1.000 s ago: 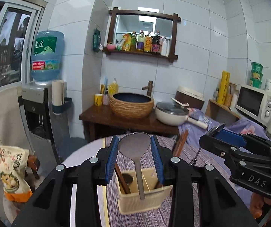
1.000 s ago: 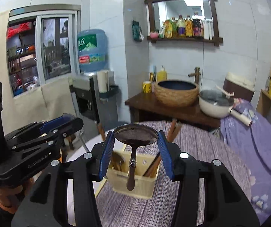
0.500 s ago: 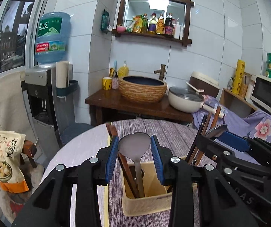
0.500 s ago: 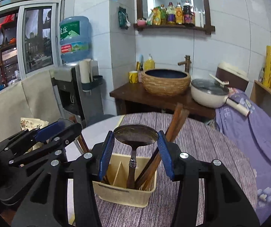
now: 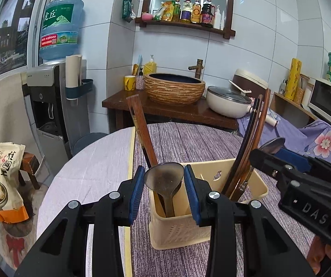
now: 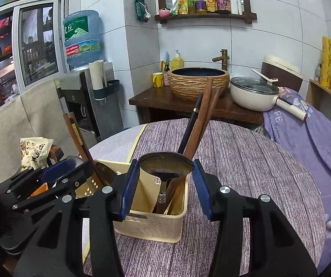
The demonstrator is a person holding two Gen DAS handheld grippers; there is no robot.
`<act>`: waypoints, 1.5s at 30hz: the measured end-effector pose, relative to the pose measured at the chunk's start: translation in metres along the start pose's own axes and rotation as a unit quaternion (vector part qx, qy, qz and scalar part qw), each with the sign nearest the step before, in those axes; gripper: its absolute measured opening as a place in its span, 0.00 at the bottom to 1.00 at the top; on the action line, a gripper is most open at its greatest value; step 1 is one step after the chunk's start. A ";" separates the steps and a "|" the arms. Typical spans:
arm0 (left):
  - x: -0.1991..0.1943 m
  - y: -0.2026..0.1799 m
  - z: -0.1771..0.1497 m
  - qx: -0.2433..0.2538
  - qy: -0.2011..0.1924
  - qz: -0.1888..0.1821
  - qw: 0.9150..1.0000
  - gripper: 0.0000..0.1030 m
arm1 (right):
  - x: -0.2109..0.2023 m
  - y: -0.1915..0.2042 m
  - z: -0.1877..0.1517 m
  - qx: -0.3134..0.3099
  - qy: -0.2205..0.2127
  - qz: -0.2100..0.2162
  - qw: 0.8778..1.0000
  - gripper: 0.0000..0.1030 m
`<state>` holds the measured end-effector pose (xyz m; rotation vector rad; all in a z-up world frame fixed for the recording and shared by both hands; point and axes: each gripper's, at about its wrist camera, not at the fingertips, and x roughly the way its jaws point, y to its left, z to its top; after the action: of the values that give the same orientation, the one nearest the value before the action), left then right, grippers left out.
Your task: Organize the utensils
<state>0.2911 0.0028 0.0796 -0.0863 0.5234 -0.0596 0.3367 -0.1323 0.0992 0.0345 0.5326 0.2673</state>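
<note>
A cream plastic utensil caddy [image 5: 183, 230] [image 6: 151, 226] stands on the round table. My left gripper [image 5: 164, 180] is shut on the bowl of a metal spoon [image 5: 163, 180], whose handle hangs down into the caddy's left compartment. My right gripper [image 6: 166, 166] is shut on the bowl of a second metal spoon [image 6: 165, 165], its handle reaching down into the right compartment. Wooden chopsticks [image 5: 142, 133] [image 6: 202, 120] lean in both compartments. Each view shows the other gripper beside the caddy.
A purple striped cloth [image 6: 246, 161] covers the round table [image 5: 91, 161]. Behind it stands a wooden counter with a woven basin [image 5: 174, 87] and a white pot [image 5: 229, 101]. A water dispenser [image 5: 50, 106] is at the left, a microwave [image 5: 329, 101] at the right.
Both grippers have come down toward the caddy with their spoons; the handles now reach into its compartments. The caddy looks larger and closer in both views.
</note>
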 end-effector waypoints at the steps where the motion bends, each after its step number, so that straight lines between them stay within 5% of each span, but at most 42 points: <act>1: 0.001 0.000 -0.001 0.000 0.001 -0.003 1.000 0.33 | 0.000 -0.001 0.000 0.002 0.001 0.000 1.000 0.46; 16: 0.007 0.000 -0.010 0.007 0.015 -0.003 1.000 0.35 | 0.010 -0.011 -0.010 0.010 0.020 0.004 1.000 0.47; 35: -0.031 0.008 -0.028 0.007 -0.027 0.014 1.000 0.66 | -0.005 -0.025 -0.018 0.042 -0.008 0.011 0.999 0.75; 45: -0.089 0.013 -0.061 0.021 -0.085 0.034 0.996 0.93 | -0.069 -0.012 -0.058 0.005 -0.069 0.006 0.998 0.86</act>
<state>0.1845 0.0184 0.0698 -0.0327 0.3536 0.0040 0.2530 -0.1639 0.0827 0.0652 0.3963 0.2725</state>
